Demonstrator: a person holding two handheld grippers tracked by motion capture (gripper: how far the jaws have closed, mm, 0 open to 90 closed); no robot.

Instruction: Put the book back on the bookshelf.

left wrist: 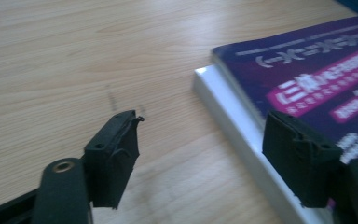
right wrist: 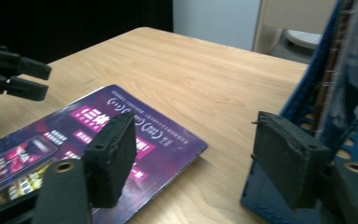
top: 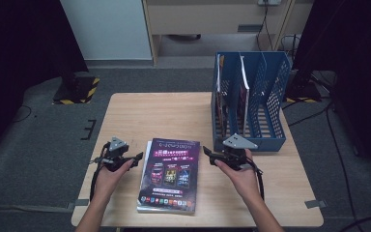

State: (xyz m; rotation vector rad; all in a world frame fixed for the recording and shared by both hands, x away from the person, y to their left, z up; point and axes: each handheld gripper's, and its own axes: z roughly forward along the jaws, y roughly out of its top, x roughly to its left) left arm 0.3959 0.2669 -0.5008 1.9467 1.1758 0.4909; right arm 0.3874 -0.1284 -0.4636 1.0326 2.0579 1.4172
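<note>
Purple magazine [top: 170, 175]: flat on the wooden table [top: 140, 111], on top of a white-edged booklet [left wrist: 233, 116], left of the blue file rack [top: 265, 104].
Handling: light, floppy, probably glossy-slick; pinch both side edges.
Left gripper [top: 136, 159]: part open, empty, beside the left edge.
Right gripper [top: 207, 153]: part open, empty.

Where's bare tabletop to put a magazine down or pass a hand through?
Bare wood: the far left half of the table, bordered by the blue file rack on the right and the magazine stack in front. A smaller patch lies near the right corner, beyond the right gripper. Crowded: the strips between the stack and each gripper, left gripper included, and in front of the rack.
</note>
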